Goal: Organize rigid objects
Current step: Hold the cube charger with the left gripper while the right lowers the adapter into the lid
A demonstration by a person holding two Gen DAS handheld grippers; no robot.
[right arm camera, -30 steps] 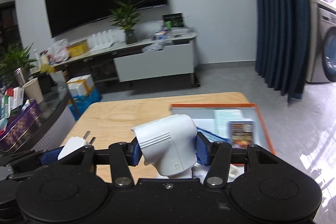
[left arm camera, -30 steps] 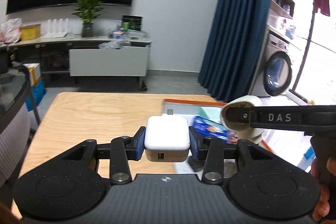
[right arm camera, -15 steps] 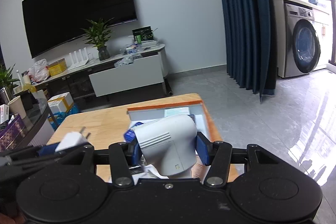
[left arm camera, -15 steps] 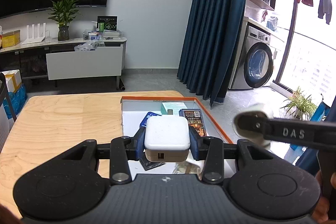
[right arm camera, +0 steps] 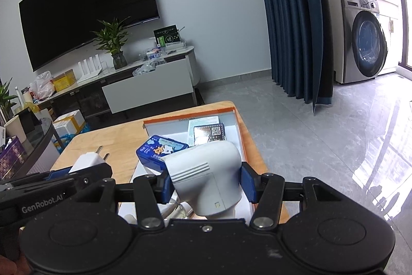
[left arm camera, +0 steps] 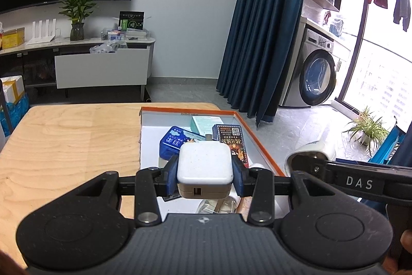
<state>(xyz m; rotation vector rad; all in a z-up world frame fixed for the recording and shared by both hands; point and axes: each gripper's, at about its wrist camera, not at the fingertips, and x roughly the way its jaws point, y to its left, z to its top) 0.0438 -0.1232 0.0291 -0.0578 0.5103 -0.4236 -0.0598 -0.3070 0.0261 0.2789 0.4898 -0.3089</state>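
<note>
Pale wood table (left arm camera: 64,146) carries our orange-rimmed tray (left arm camera: 257,141) at its right end, a blue tin (left arm camera: 172,143) and small boxes lying inside. Our left gripper (left arm camera: 205,172) pinches a white charger cube (left arm camera: 204,165) by its flat sides, hovering over the tray's six o'clock end. Our right gripper (right arm camera: 204,184) clamps a white elbow-shaped device (right arm camera: 206,174), toward three o'clock of the charger. Both look stiff, light and smooth-shelled, so we judge flat faces the safest hold; the rounded shell may slip.

Daylight poured in beside the washing machine (left arm camera: 318,79), glaring off the floor (right arm camera: 347,135); sharp frames bowed at their edges.
</note>
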